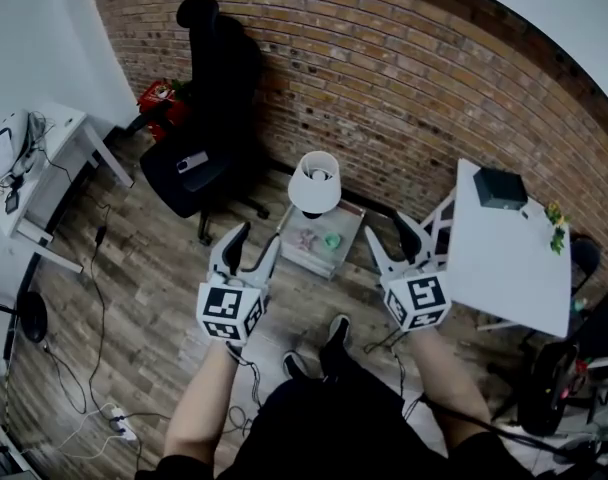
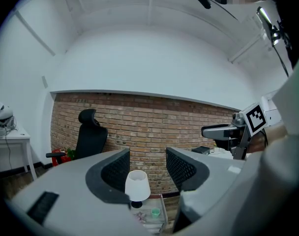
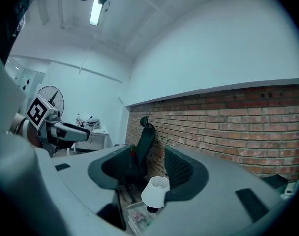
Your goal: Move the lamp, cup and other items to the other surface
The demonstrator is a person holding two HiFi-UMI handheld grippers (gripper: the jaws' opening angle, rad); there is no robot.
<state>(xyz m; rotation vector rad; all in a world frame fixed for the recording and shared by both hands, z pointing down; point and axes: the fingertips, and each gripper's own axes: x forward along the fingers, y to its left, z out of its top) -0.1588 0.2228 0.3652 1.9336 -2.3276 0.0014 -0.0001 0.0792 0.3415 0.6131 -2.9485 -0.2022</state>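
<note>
A lamp with a white shade (image 1: 314,181) stands on a low clear side table (image 1: 302,256) against the brick wall. Beside it on that table are a small green cup (image 1: 332,239) and a pinkish item (image 1: 306,236). My left gripper (image 1: 252,248) and right gripper (image 1: 396,243) are held level just short of the table, one on each side, both open and empty. In the left gripper view the lamp (image 2: 137,186) and the cup (image 2: 155,213) show beyond the gap between the jaws. In the right gripper view the lamp (image 3: 156,191) stands ahead, partly behind the right jaw.
A white table (image 1: 509,258) on the right carries a black box (image 1: 500,188) and a small plant (image 1: 556,223). A black office chair (image 1: 209,118) stands left of the side table. A white desk (image 1: 44,168) is far left. Cables and a power strip (image 1: 119,423) lie on the wooden floor.
</note>
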